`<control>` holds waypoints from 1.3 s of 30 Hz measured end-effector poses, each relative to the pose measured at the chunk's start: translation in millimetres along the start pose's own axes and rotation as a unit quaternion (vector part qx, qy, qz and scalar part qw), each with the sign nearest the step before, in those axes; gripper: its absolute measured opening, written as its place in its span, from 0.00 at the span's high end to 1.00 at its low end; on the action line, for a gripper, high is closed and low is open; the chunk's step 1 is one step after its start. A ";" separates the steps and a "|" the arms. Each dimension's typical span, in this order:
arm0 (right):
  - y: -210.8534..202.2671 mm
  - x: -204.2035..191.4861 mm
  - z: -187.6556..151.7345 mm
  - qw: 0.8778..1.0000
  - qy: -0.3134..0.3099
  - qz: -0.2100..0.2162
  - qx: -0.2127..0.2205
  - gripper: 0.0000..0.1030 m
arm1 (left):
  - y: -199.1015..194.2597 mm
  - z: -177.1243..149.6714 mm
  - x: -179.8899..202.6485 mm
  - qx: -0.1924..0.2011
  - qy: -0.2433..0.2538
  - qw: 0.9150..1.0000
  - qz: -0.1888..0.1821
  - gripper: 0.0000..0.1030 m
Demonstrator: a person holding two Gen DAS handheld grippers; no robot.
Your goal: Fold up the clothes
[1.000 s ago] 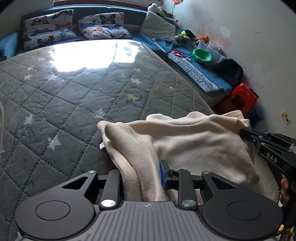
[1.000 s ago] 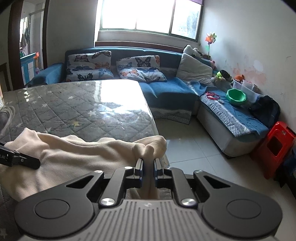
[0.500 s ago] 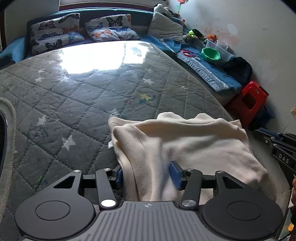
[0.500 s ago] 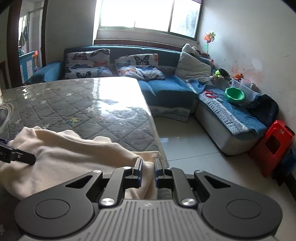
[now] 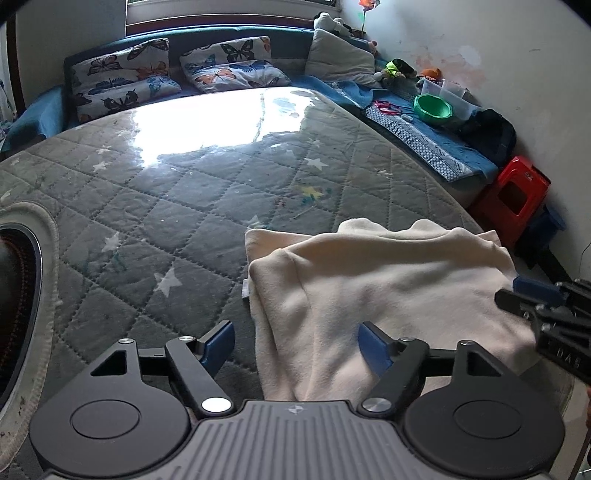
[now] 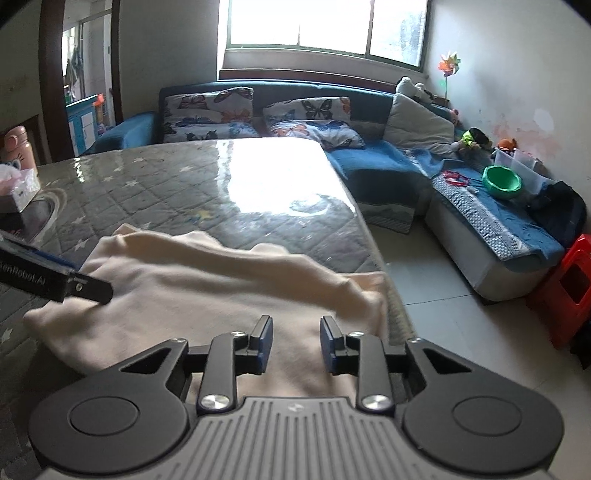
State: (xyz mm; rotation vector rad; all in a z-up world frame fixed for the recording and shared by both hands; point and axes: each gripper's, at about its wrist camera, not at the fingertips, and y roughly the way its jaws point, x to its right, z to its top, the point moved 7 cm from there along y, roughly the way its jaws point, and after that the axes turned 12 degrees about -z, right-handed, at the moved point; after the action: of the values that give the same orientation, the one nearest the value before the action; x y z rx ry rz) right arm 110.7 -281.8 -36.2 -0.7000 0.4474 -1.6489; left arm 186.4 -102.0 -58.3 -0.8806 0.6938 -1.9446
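Two opening grippers, left [image 5: 297, 345] and right [image 6: 296, 345], over cream garment [image 5: 388, 284].

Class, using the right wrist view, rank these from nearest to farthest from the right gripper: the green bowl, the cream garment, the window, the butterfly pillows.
From the right gripper:
1. Cream garment, directly beneath, on the table.
2. Green bowl, right, on the bench.
3. Butterfly pillows, on the sofa.
4. Window, back wall.

Garment [image 5: 384, 280] lies on table [image 5: 184, 206], sofa [image 6: 369, 162] behind.
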 end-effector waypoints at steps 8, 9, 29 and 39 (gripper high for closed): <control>-5.2 -8.8 -17.3 1.000 -0.008 0.004 -0.006 0.65 | -5.5 -3.3 -3.8 0.002 0.004 1.000 0.006 0.21; -5.9 -8.9 -18.4 1.000 -0.010 0.002 -0.007 0.65 | -6.2 -4.1 -4.1 0.001 0.004 1.000 0.005 0.20; -40.5 -43.0 -27.7 0.999 -0.032 0.033 0.019 0.58 | -27.6 -26.2 -1.4 0.016 0.060 0.998 0.013 0.13; -36.7 -64.9 -32.9 0.998 -0.025 0.053 0.016 0.58 | -30.2 -26.4 -9.4 0.008 0.058 0.998 0.025 0.10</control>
State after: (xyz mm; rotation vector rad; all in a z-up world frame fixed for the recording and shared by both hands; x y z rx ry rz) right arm 67.5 -214.2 -49.9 -0.6799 0.4147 -1.5320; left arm 154.4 -76.2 -54.5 -0.7387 0.7596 -1.9645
